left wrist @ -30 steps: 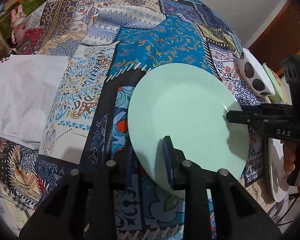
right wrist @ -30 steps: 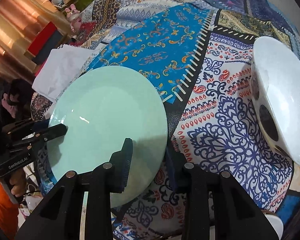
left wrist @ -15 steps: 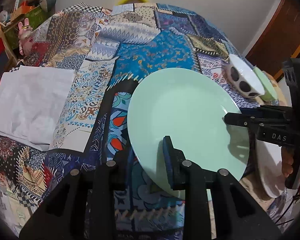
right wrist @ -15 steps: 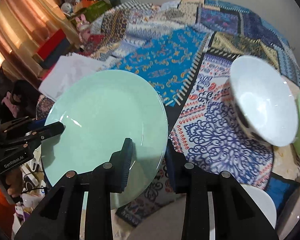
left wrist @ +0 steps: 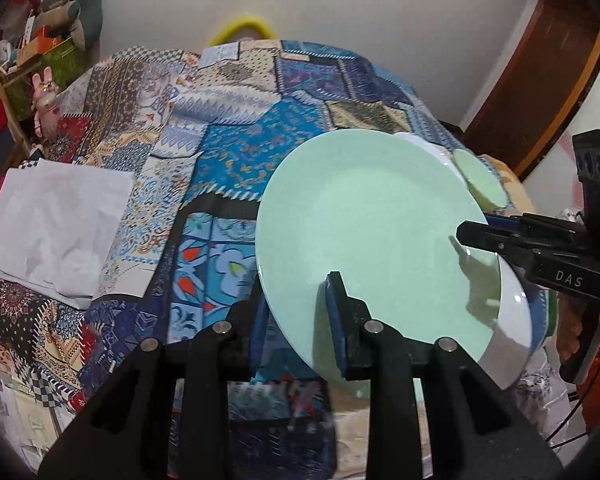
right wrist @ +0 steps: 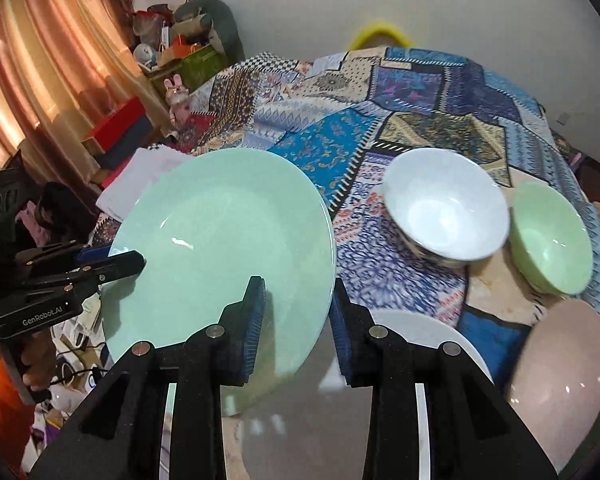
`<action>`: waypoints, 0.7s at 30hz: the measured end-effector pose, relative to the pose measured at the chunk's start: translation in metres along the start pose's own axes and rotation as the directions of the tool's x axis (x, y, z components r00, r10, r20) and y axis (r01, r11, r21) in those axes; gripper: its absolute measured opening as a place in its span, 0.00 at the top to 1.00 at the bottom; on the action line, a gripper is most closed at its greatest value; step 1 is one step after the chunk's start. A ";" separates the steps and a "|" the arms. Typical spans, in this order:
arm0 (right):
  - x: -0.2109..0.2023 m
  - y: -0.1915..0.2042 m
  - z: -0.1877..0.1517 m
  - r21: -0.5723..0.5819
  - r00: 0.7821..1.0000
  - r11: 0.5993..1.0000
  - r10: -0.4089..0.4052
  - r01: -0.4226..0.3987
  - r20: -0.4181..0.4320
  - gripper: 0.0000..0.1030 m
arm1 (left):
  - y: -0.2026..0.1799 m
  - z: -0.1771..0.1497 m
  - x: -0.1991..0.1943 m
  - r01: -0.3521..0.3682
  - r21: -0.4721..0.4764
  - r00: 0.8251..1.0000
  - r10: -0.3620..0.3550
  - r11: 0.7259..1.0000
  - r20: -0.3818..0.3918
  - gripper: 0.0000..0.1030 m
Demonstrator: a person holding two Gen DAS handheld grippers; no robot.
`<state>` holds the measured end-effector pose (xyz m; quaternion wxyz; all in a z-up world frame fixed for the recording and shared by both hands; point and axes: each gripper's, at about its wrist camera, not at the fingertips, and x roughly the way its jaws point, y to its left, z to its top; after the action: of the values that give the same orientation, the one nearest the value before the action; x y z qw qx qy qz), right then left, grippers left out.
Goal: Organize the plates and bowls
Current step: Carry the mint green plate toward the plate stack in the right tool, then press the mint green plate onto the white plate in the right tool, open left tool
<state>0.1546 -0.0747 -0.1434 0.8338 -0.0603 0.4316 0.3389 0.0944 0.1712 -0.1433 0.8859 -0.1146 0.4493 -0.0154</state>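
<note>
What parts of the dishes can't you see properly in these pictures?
- White plate, right wrist view: mostly hidden behind the right gripper and blurred.
- Pink bowl, right wrist view: blurred, and its lower edge is cut off by the lens rim.
- White bowl, left wrist view: only a sliver shows behind the green plate.
- Green bowl, left wrist view: partly hidden by the green plate.
</note>
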 end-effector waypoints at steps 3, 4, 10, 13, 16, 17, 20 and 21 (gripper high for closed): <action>-0.013 -0.006 -0.010 0.011 1.000 1.000 -0.002 0.002 0.015 0.72 | -0.017 -0.003 -0.008 0.010 0.015 1.000 -0.011 1.000 0.009 0.74; -0.017 -0.008 -0.014 0.016 1.000 1.000 -0.003 0.003 0.019 0.72 | -0.021 -0.005 -0.008 0.015 0.016 1.000 -0.015 1.000 0.009 0.74; -0.033 -0.026 -0.035 0.044 0.999 0.999 -0.016 0.014 0.034 0.72 | -0.050 -0.016 -0.011 0.041 0.032 0.999 -0.042 0.999 0.004 0.74; -0.039 -0.035 -0.046 0.062 0.999 0.998 -0.013 0.011 0.035 0.72 | -0.065 -0.021 -0.010 0.048 0.047 0.999 -0.048 0.998 -0.003 0.74; -0.042 -0.045 -0.059 0.096 0.999 0.995 -0.008 0.005 0.036 0.72 | -0.078 -0.025 -0.006 0.055 0.058 0.998 -0.054 0.997 -0.018 0.74; -0.042 -0.047 -0.062 0.103 0.999 0.995 -0.010 0.006 0.036 0.72 | -0.083 -0.027 -0.004 0.058 0.062 0.998 -0.057 0.996 -0.024 0.74; -0.042 -0.055 -0.072 0.130 0.999 0.991 -0.005 0.000 0.036 0.72 | -0.094 -0.032 0.003 0.063 0.074 0.997 -0.060 0.995 -0.043 0.74; -0.042 -0.057 -0.075 0.140 0.999 0.990 0.001 -0.006 0.034 0.72 | -0.097 -0.035 0.005 0.065 0.078 0.997 -0.061 0.995 -0.049 0.74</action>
<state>0.1226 -0.1692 -0.1692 0.8425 0.0047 0.4403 0.3102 0.0770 0.0701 -0.1457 0.8780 -0.0929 0.4651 -0.0640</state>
